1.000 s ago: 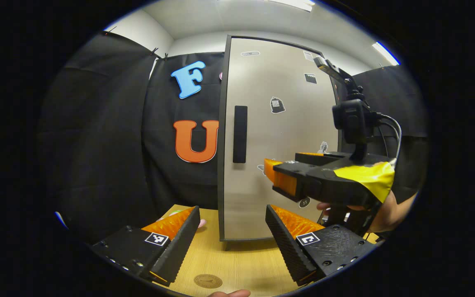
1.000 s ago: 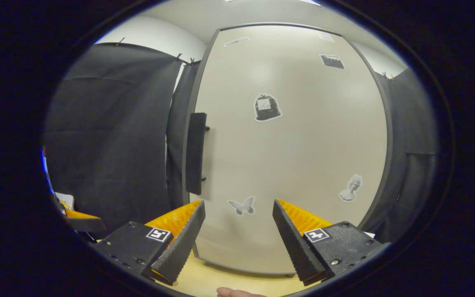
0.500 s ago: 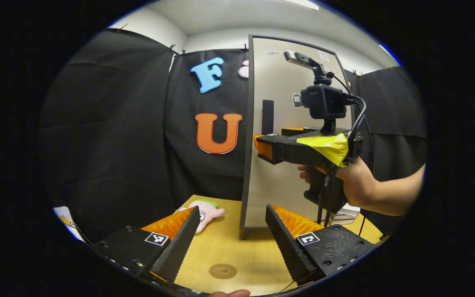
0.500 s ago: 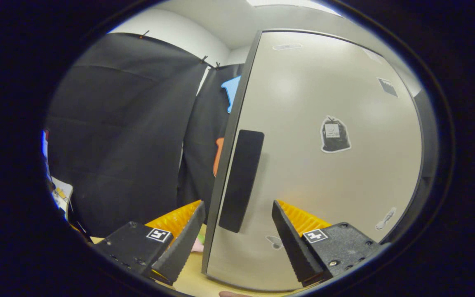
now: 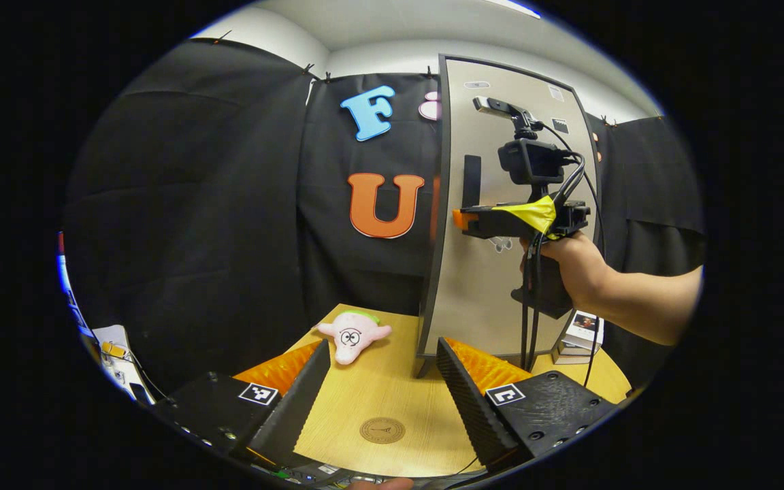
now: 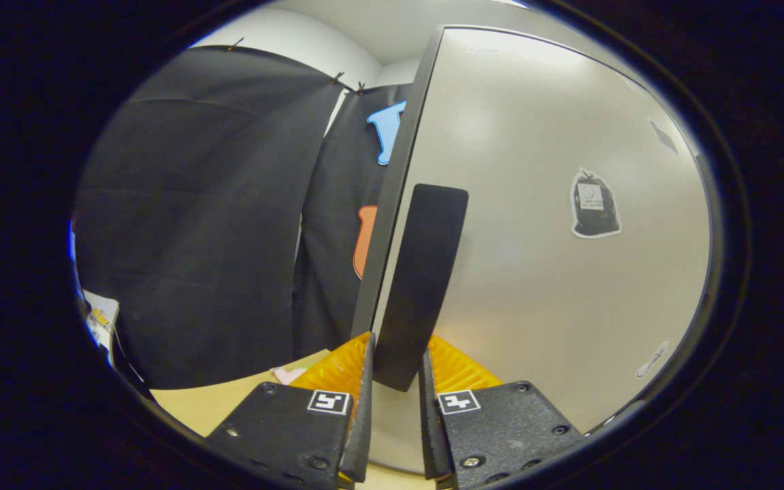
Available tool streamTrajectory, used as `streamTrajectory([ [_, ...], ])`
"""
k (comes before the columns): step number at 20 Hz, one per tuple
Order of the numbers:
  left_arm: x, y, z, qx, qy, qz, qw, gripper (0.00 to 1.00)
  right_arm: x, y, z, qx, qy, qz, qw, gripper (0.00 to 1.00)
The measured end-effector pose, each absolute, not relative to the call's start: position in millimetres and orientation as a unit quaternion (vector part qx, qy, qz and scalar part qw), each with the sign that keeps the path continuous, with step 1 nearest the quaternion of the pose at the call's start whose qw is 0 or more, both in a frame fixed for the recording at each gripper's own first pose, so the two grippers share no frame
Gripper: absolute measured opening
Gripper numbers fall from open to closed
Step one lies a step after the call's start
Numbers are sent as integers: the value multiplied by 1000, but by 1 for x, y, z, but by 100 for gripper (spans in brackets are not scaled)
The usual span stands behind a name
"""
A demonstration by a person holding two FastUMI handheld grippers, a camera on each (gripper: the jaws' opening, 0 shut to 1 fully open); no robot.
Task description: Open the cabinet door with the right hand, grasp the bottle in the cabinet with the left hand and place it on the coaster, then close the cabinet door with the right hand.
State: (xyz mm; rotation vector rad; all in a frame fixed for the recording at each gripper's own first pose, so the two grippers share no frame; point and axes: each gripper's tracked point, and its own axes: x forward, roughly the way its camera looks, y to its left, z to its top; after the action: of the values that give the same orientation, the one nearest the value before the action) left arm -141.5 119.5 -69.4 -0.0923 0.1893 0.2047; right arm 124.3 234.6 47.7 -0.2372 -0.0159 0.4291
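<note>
A tall grey cabinet (image 5: 494,286) stands on the wooden table, its door (image 6: 555,272) shut, with a black vertical handle (image 6: 419,286) near the left edge. My right gripper (image 6: 394,408) is shut on the lower end of that handle; in the left gripper view the same gripper (image 5: 463,221) sits at the handle (image 5: 471,178), held by a hand (image 5: 572,262). My left gripper (image 5: 382,381) hangs open over the table, in front of the cabinet. A round brown coaster (image 5: 382,430) lies between its fingers on the table. The bottle is hidden.
A pink plush toy (image 5: 352,333) lies on the table (image 5: 371,395) left of the cabinet. A small stack of booklets (image 5: 579,330) rests at the cabinet's right foot. Cables (image 5: 528,299) hang from the right gripper.
My right gripper has moved onto the door handle and gone from open to shut on it. My left gripper has drawn back from the cabinet, bringing the plush toy into sight.
</note>
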Motion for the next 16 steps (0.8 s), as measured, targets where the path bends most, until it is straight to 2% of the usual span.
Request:
streamTrajectory([
  [6, -144, 136, -80, -61, 99, 111, 987, 95, 109, 233, 46, -115, 13, 228, 967, 29],
  [16, -156, 105, -91, -59, 84, 29, 994, 95, 43, 210, 41, -128, 36, 272, 953, 29],
])
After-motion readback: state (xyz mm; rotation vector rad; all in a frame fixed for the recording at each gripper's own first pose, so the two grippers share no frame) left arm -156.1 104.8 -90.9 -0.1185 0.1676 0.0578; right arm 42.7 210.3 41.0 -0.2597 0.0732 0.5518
